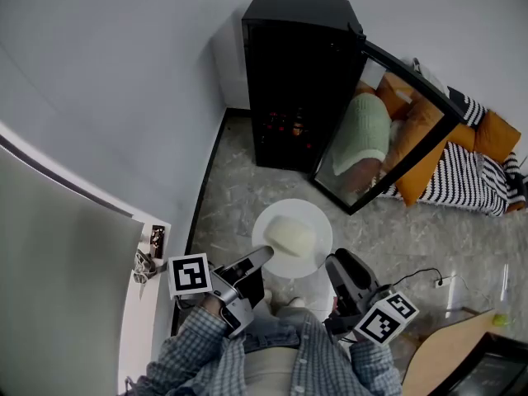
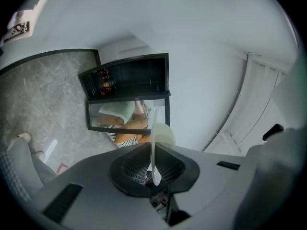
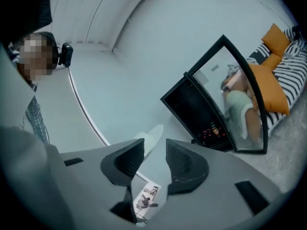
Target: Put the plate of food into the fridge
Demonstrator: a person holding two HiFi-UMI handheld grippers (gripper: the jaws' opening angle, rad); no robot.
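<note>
A white plate (image 1: 307,221) carrying a pale block of food (image 1: 290,236) hangs over the grey floor in front of the black fridge (image 1: 297,73). The fridge's glass door (image 1: 388,130) stands swung open to the right. My left gripper (image 1: 261,256) is shut on the plate's near rim. In the left gripper view the plate (image 2: 154,143) shows edge-on, pinched by the left gripper (image 2: 153,153), with the food (image 2: 164,133) behind it. My right gripper (image 1: 337,264) hangs just right of the plate. The right gripper (image 3: 154,150) is open and empty, with the plate (image 3: 152,139) beyond its jaws.
A sofa with a striped cover (image 1: 470,180) and orange cushions (image 1: 497,134) stands right of the fridge. A white ledge (image 1: 140,320) runs along the left wall. A wooden tabletop (image 1: 445,353) lies at the bottom right, with a cable and socket (image 1: 437,281) on the floor.
</note>
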